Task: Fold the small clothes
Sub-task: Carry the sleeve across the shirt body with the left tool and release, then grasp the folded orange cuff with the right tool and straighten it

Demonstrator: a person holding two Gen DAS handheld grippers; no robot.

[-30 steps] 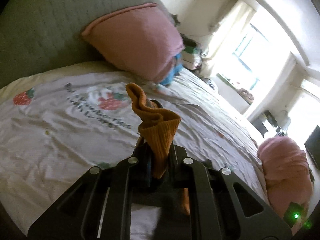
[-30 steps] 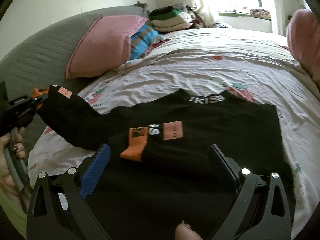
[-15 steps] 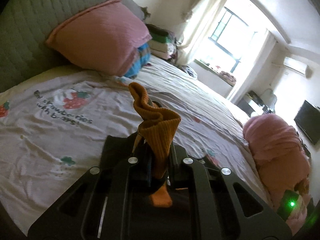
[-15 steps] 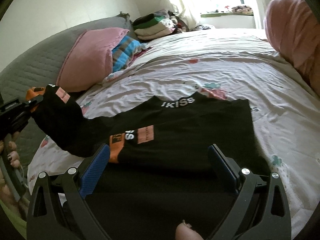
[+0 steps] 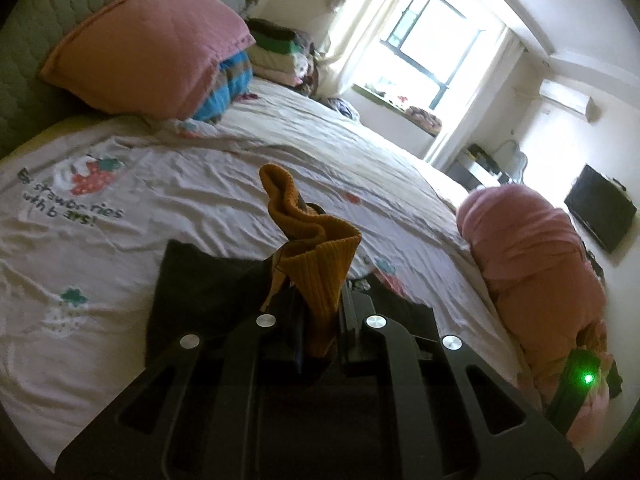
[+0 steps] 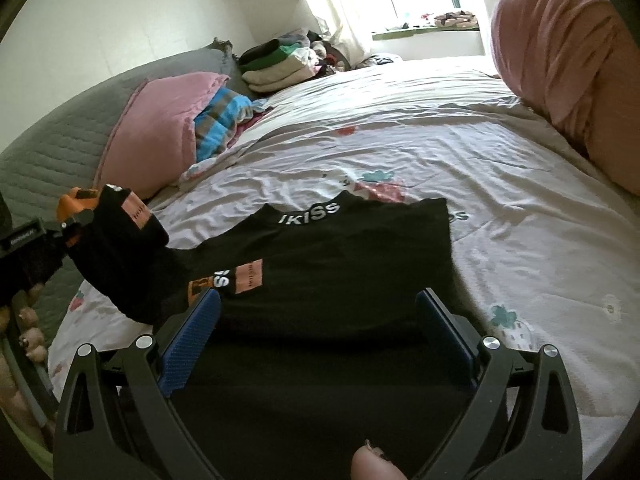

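The left tool (image 6: 60, 228), clamped on the orange cuff (image 5: 316, 268), now carries the black sleeve (image 6: 120, 256) further in over the black top (image 6: 340, 264), nearer the folded sleeve (image 6: 228, 280) than a second ago. In its own view more of the top shows beneath it, and the window (image 5: 432, 52) swings into sight.

Collar (image 6: 310, 215) reads "KISS"; bedsheet (image 5: 76, 208) "strawberries".

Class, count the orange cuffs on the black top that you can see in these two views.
2: one orange cuff pinched in the left tool; the other lying folded across the black top.
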